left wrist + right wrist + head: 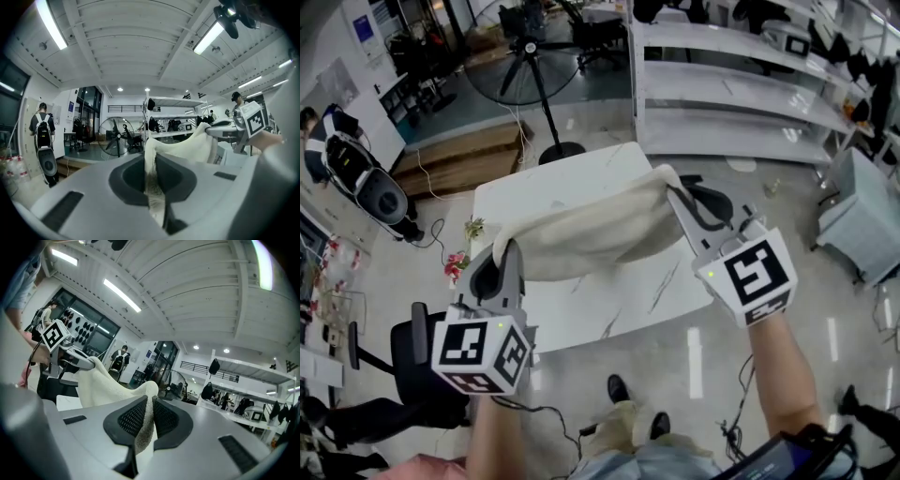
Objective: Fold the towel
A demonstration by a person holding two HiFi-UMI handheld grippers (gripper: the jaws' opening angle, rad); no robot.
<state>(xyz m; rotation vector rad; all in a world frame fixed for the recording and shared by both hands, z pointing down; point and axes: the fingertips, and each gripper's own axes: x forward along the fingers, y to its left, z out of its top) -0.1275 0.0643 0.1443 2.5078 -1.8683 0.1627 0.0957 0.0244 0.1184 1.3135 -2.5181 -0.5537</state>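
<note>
Over the white, grey-veined table (619, 300), head view steeply down. Table's middle hidden under the cloth, far and near edges showing.

White shelving (722, 94) far right, cut off by the top and right of the picture; items on it too dark to identify. Pedestal fan (525, 56) far left of the shelving, top of its cage cropped. Black office chair (414, 342) near left, partly behind the left marker cube.

Towel (591, 230): cream, nubbly terry pile, strung between the two tools above the table. Top edge runs from near left up to far right and dips in the middle; body hangs in a soft belly below it. Cannot tell whether the lower fold rests on the tabletop or clears it. Full outline not readable, as the cloth doubles over itself.

Left gripper (508, 251): near left, clenched on the towel's left end. In its own view the cloth is pinched flat between the dark pads and spills out toward the camera.

Right gripper (673, 194): farther and to the right, likewise clamped on the towel's other end; weave visible squeezed between its ribbed pads.

Forearms cut off at the bottom edge. Small pink object on the floor left of the table, too small to name.
</note>
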